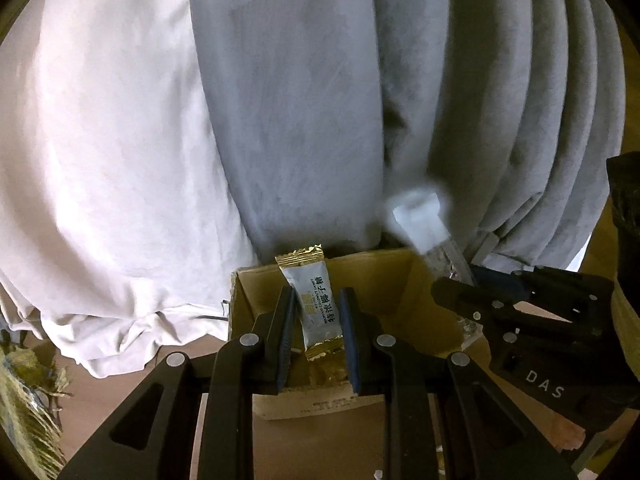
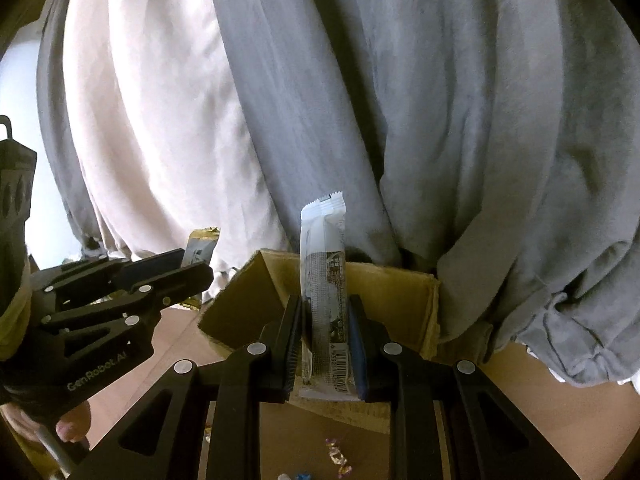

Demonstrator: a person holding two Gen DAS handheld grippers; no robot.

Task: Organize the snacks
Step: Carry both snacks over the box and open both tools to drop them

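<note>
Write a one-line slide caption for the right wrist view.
Right hand-held gripper shut on a tall white snack stick above an open cardboard box, left hand-held gripper alongside.

Gold-ended white candy pkt (image 1: 316,300) upright, long white snack stick (image 2: 326,300) upright, both over open cardboard box (image 1: 372,280)

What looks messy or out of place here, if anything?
A few loose wrapped sweets lie on the table in front of the cardboard box, not in it. The box's rim looks ragged. Each gripper holds a snack packet upright above the box.
</note>
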